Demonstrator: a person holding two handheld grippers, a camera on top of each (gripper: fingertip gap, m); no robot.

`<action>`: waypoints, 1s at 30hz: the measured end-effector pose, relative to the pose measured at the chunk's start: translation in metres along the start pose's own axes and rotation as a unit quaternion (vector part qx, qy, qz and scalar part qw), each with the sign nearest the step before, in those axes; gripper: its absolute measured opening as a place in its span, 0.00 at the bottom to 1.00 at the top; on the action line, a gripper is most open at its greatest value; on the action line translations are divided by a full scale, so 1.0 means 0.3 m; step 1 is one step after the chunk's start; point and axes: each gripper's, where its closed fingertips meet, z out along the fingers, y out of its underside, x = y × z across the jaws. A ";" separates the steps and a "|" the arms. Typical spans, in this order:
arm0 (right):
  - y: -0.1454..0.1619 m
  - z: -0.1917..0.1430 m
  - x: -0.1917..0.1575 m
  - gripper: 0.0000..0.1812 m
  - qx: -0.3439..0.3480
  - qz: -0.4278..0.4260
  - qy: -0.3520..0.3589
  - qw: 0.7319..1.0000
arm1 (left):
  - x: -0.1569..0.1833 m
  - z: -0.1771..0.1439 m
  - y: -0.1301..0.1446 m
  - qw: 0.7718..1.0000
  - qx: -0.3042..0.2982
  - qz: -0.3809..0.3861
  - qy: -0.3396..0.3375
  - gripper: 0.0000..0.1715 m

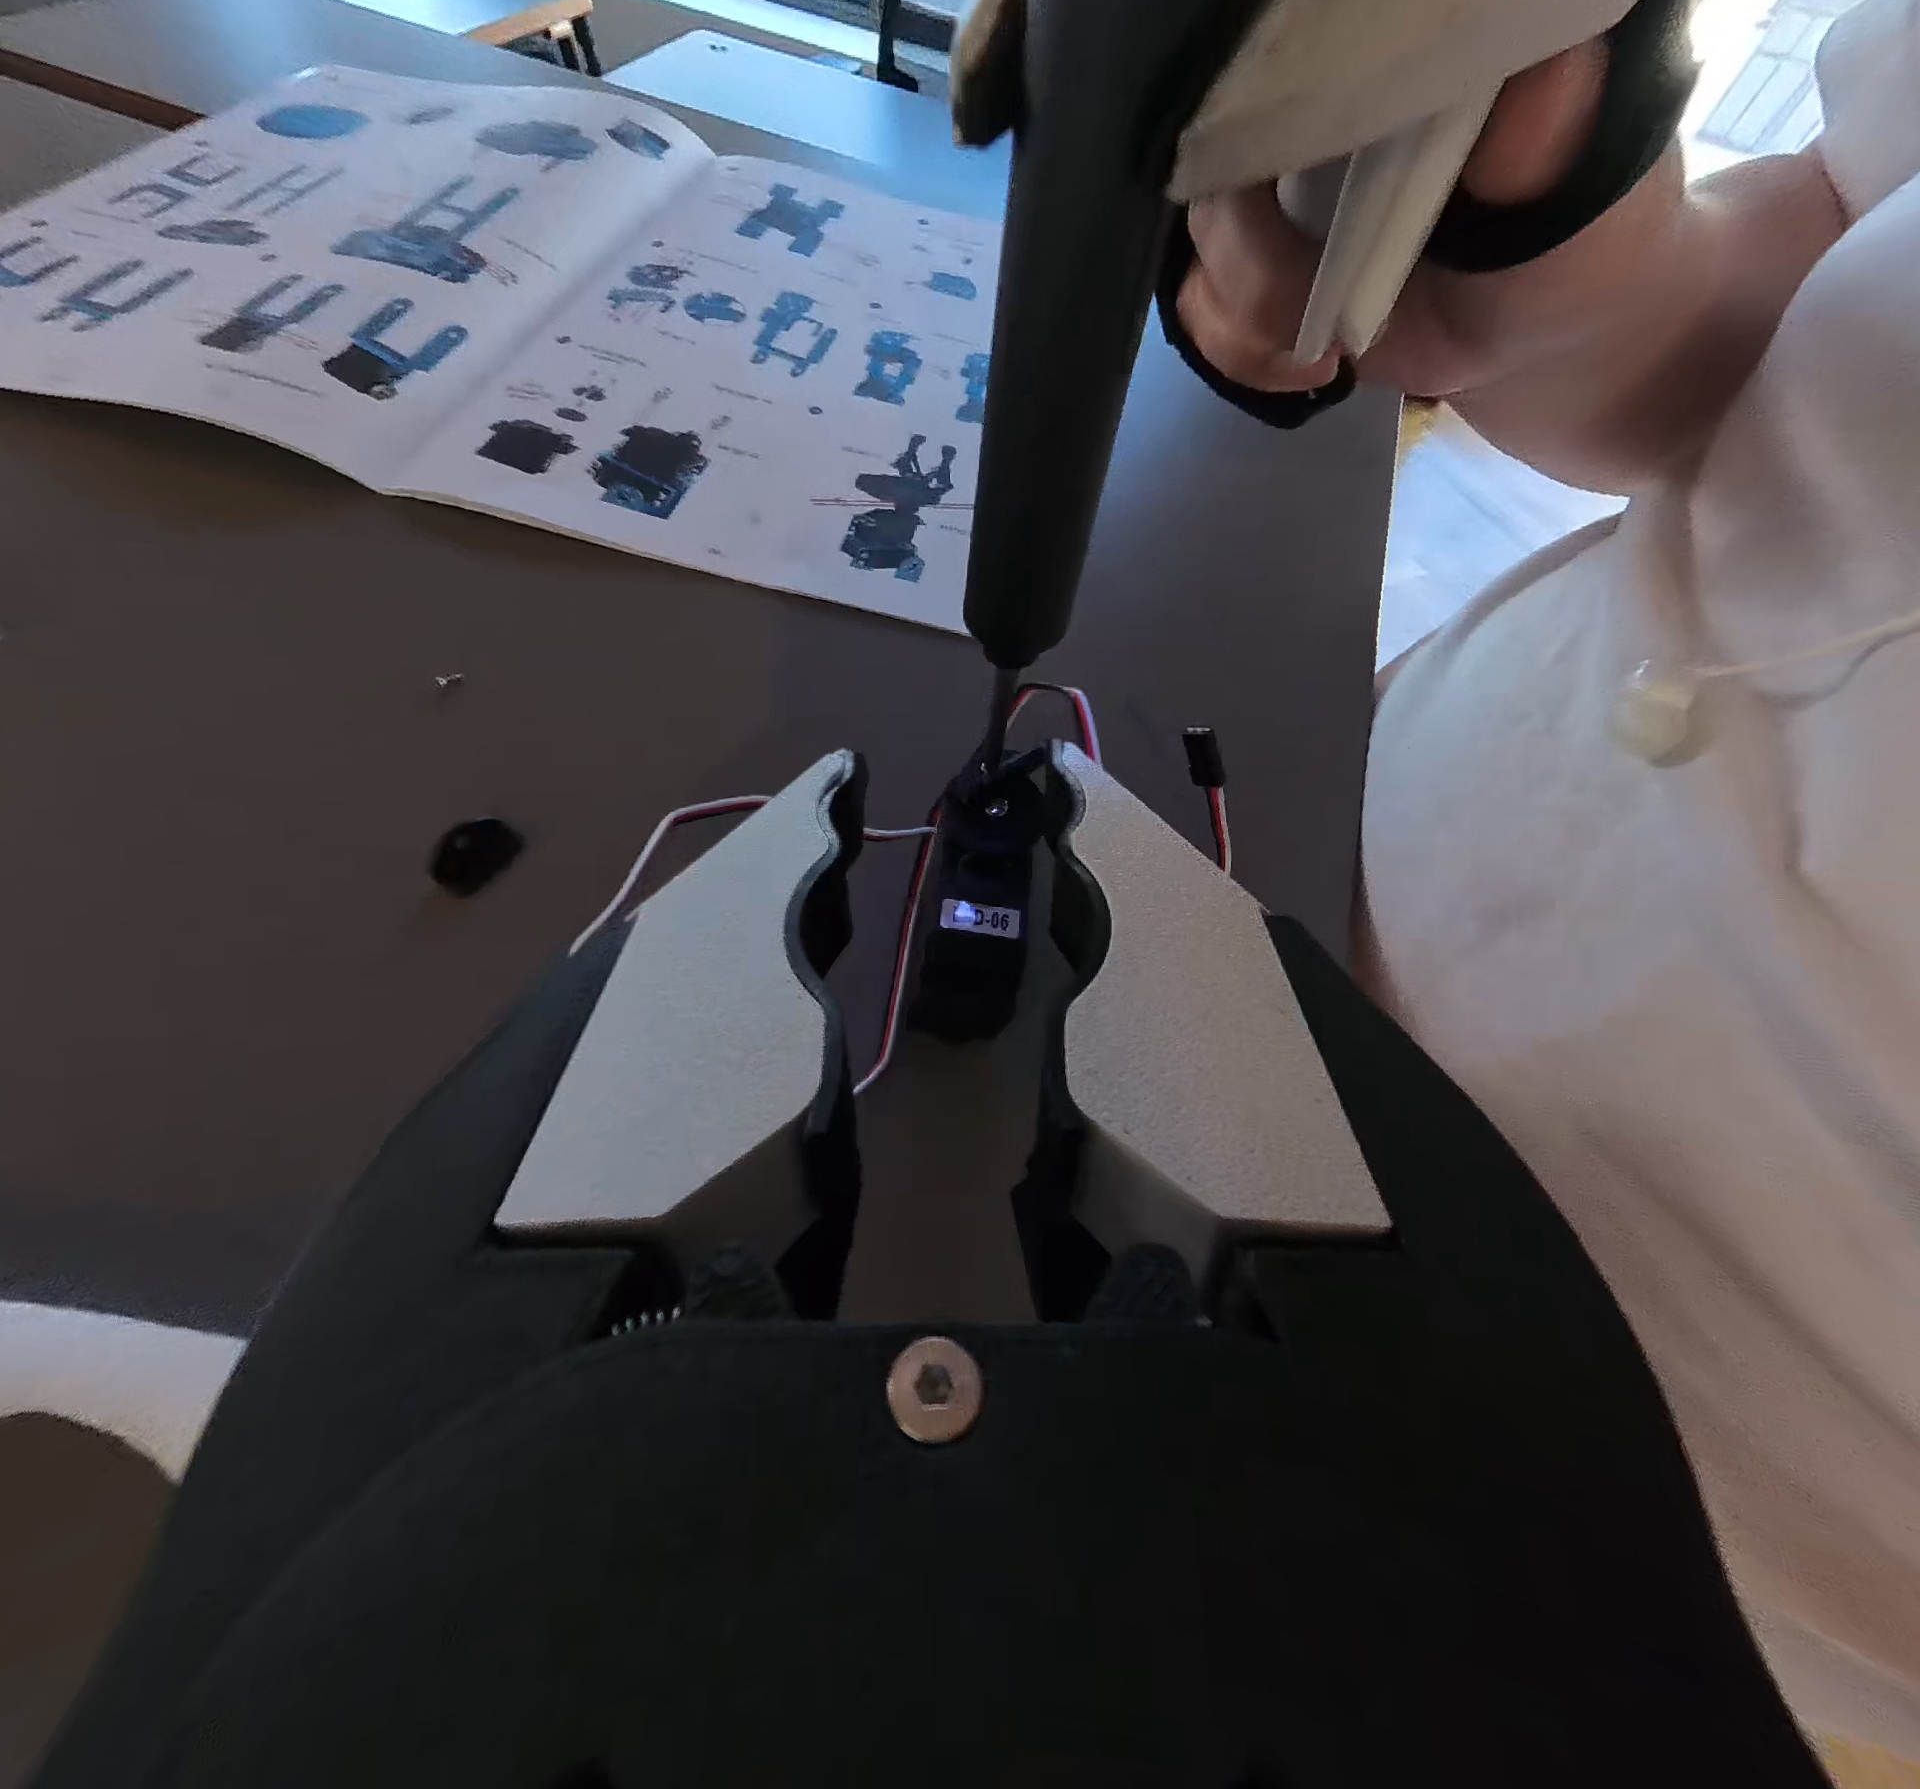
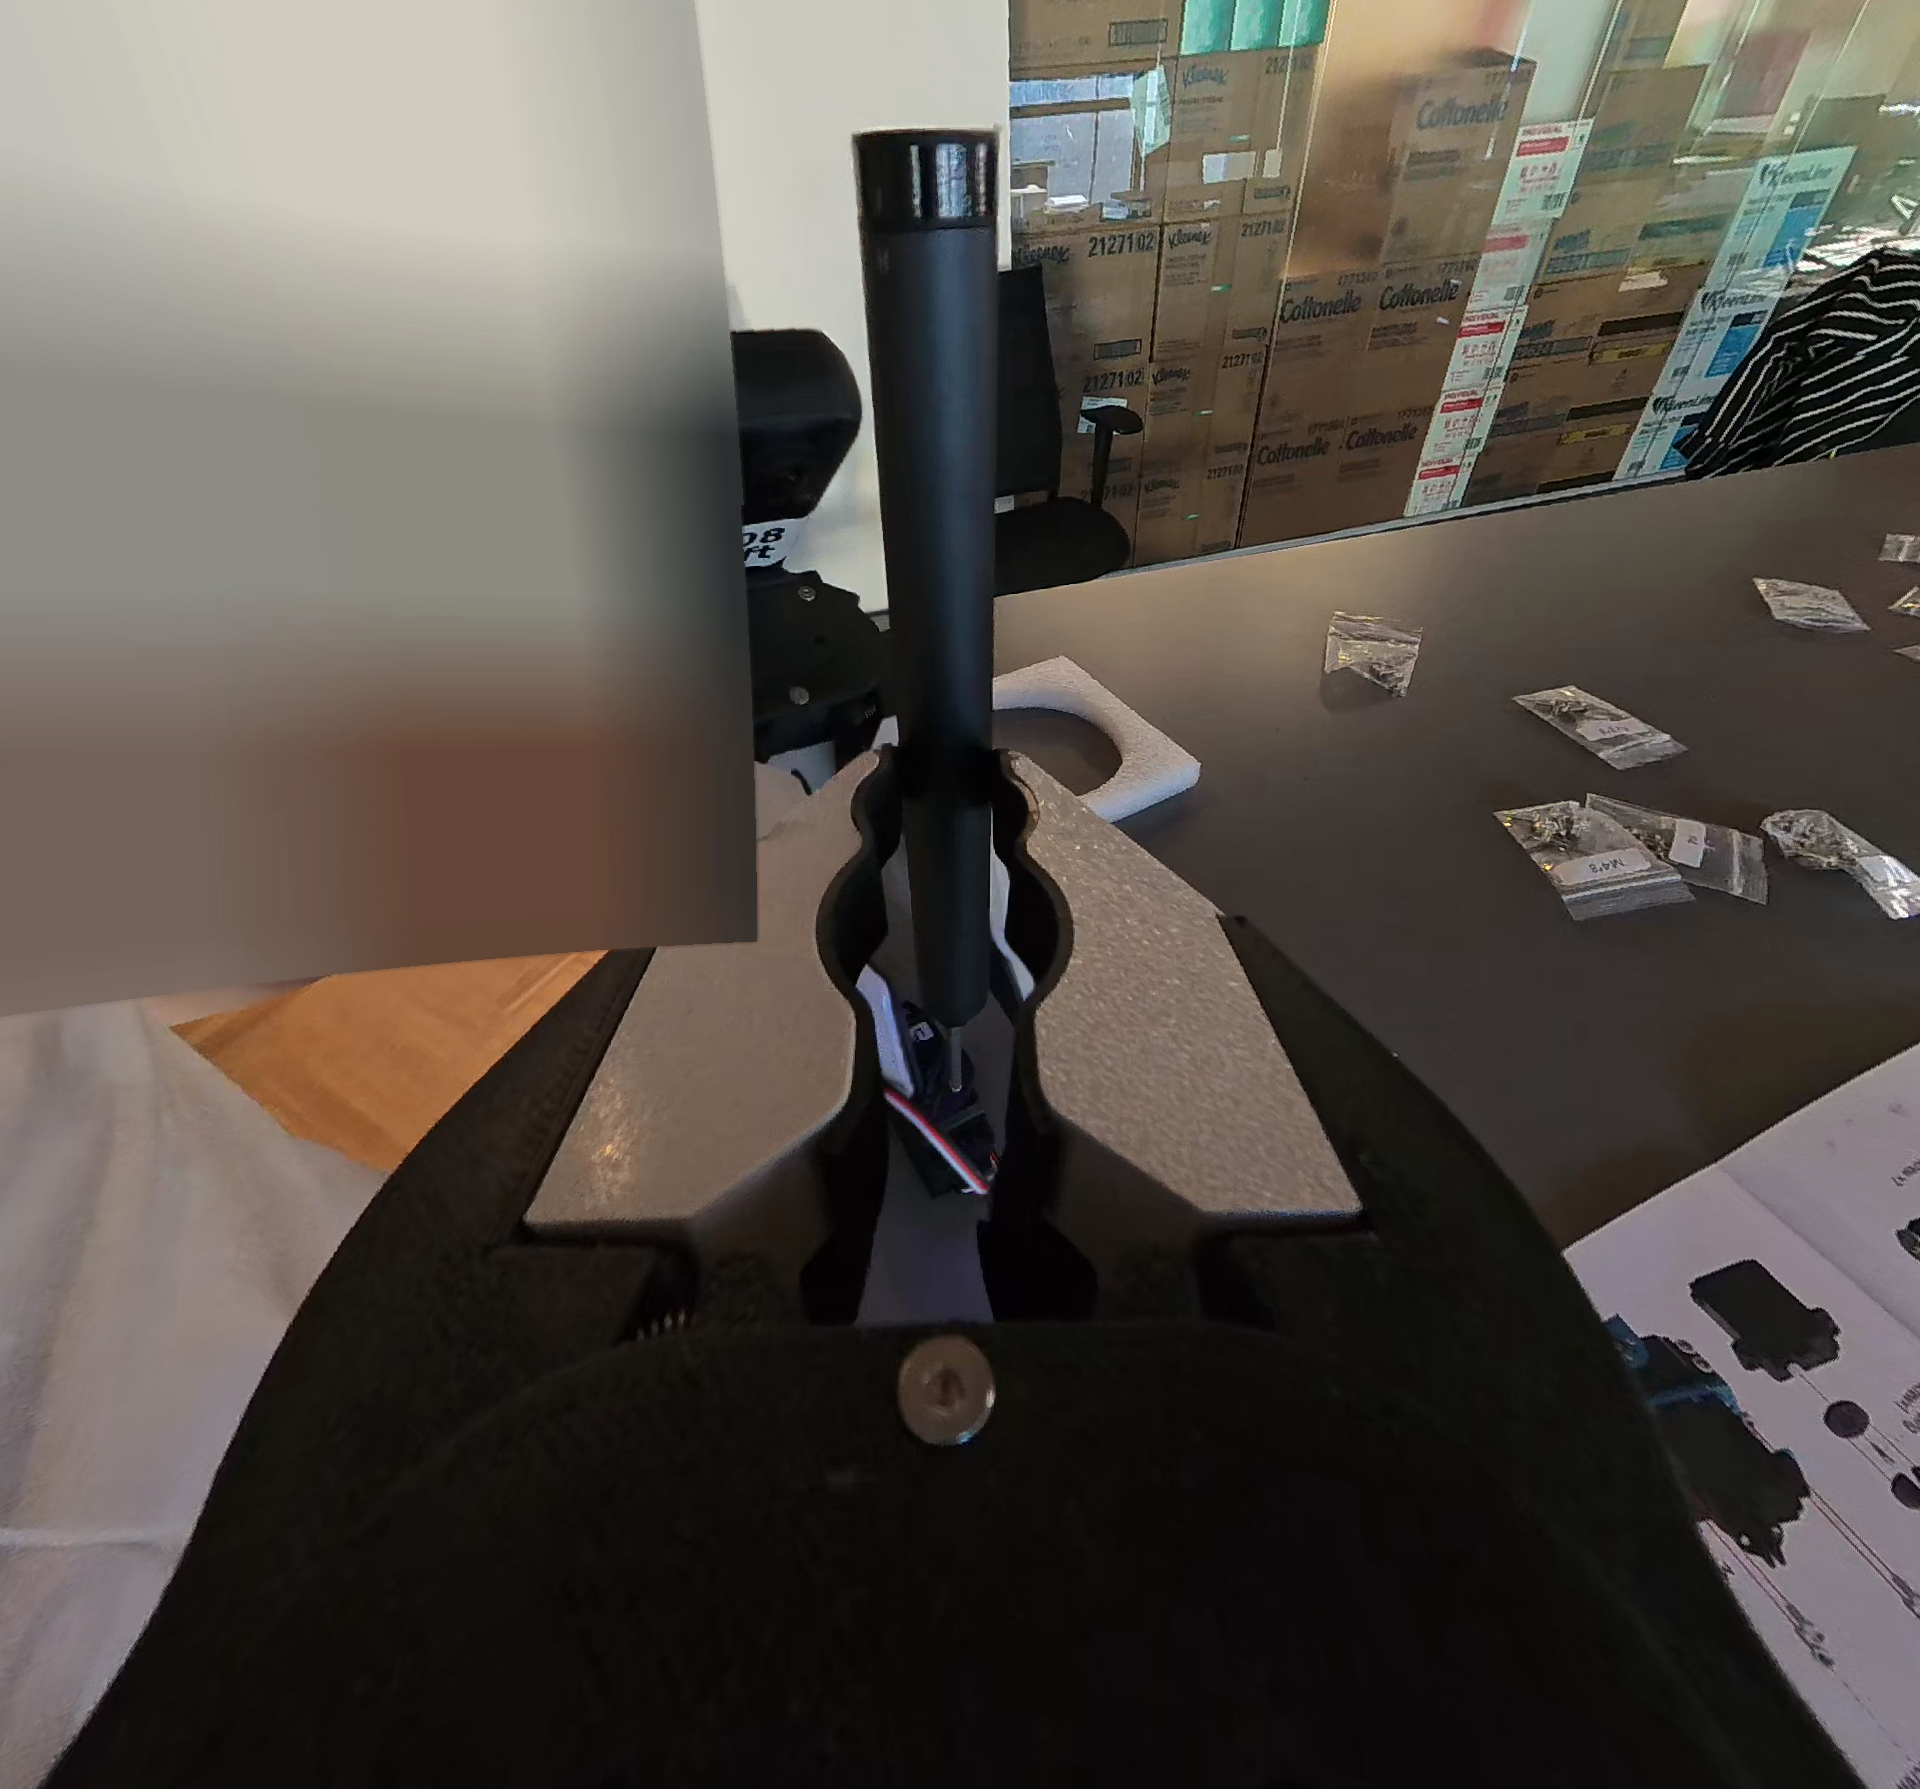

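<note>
A small black servo (image 1: 971,918) with a white label and red, white and black wires lies on the dark table (image 1: 312,960). My left gripper (image 1: 956,768) is open, with one finger on each side of the servo. The right finger touches the servo and a narrow gap shows on the left side. My right gripper (image 2: 940,773) is shut on a black screwdriver (image 2: 930,492) and holds it upright. In the left wrist view the screwdriver (image 1: 1060,337) comes down from above, and its thin bit rests on the servo's top. The servo (image 2: 940,1111) also shows between my right fingers.
An open instruction booklet (image 1: 520,285) lies behind the servo. A small black part (image 1: 475,854) and a tiny screw (image 1: 449,680) lie to the left. Several bags of screws (image 2: 1590,866) and a white foam piece (image 2: 1101,731) lie farther off. A person in a white shirt (image 1: 1662,1012) stands at the table edge. About 10 cm separates my left fingertips from my right.
</note>
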 end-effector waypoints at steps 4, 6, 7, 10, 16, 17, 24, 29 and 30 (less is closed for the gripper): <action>0.000 0.000 0.001 0.08 -0.001 -0.003 0.001 1.000 | 0.024 0.020 0.019 1.000 -0.009 0.013 0.006 0.16; 0.000 0.000 0.002 0.08 -0.002 -0.004 0.002 1.000 | 0.027 0.023 0.018 1.000 -0.005 0.009 0.000 0.15; 0.000 0.000 0.002 0.08 -0.003 -0.004 0.002 1.000 | 0.030 0.026 0.009 1.000 0.004 0.001 -0.004 0.16; -0.001 0.000 0.004 0.08 -0.002 -0.005 0.004 1.000 | 0.017 0.037 -0.007 0.998 0.019 -0.023 -0.048 0.21; -0.001 0.000 0.009 0.08 -0.002 -0.006 0.008 1.000 | -0.005 0.043 -0.008 0.980 0.036 -0.049 -0.187 0.19; -0.001 0.000 0.009 0.08 -0.002 -0.006 0.008 1.000 | -0.006 0.045 0.000 0.977 0.033 -0.047 -0.204 0.17; 0.000 -0.002 0.010 0.09 -0.003 -0.006 0.006 1.000 | -0.007 0.033 0.012 0.966 0.014 -0.011 -0.259 0.11; 0.000 -0.004 0.010 0.08 -0.002 -0.007 0.005 1.000 | -0.008 0.033 0.012 0.969 0.022 -0.029 -0.246 0.11; 0.000 -0.005 0.011 0.08 -0.002 -0.011 0.008 1.000 | -0.008 0.034 0.012 0.969 0.022 -0.030 -0.244 0.11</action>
